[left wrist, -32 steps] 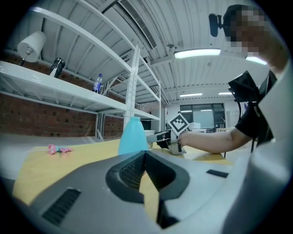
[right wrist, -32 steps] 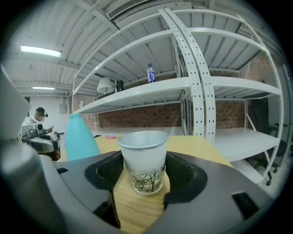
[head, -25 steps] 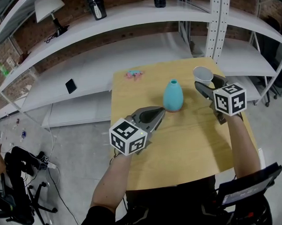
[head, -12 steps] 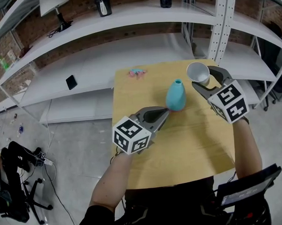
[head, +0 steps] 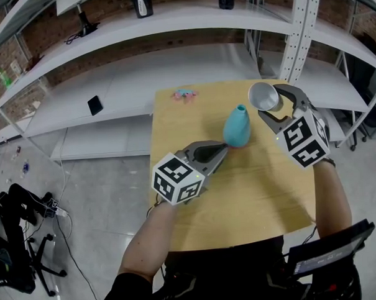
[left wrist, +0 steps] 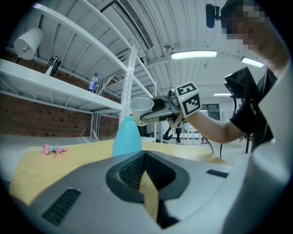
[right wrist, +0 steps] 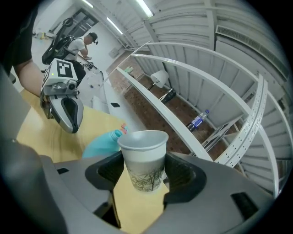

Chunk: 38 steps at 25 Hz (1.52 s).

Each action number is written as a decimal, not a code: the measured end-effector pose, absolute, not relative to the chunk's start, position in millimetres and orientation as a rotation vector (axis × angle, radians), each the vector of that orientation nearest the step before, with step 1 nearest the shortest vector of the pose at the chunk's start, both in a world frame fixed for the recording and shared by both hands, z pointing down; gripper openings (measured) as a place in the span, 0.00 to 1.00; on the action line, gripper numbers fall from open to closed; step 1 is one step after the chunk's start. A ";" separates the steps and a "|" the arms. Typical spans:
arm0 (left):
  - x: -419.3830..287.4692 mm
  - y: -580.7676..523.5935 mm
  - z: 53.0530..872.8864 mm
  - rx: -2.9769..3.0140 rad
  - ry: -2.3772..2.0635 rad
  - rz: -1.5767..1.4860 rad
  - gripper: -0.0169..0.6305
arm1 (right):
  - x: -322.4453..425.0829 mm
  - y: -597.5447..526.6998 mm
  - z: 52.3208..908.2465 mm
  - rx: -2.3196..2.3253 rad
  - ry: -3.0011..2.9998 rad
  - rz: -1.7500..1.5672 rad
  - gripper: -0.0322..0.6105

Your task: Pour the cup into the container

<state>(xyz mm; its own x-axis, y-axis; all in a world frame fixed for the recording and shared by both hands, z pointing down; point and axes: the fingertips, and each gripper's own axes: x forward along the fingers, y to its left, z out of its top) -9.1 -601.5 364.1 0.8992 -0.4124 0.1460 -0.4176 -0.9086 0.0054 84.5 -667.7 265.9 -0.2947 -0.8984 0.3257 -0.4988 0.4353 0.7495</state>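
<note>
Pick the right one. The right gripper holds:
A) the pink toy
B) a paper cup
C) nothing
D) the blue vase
B: in the right gripper view, the right gripper has its jaws closed on both sides of the cup, while the vase stands free beyond it.
</note>
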 end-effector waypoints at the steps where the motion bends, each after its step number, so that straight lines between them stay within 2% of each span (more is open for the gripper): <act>1: -9.0 -601.1 364.3 3.025 -0.661 0.221 0.03 | 83.7 -667.7 265.7 1.172 -1.926 -0.693 0.49; 38: -7.1 -599.7 365.6 3.028 -0.637 0.231 0.03 | 68.1 -682.4 269.1 1.052 -1.589 -0.938 0.49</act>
<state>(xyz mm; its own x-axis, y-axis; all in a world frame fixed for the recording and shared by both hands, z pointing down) -7.1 -599.7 365.6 0.9046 -0.3978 0.1533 -0.4036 -0.9149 0.0071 68.1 -682.4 269.1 -0.1513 -0.9410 0.3027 -0.1897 0.3282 0.9254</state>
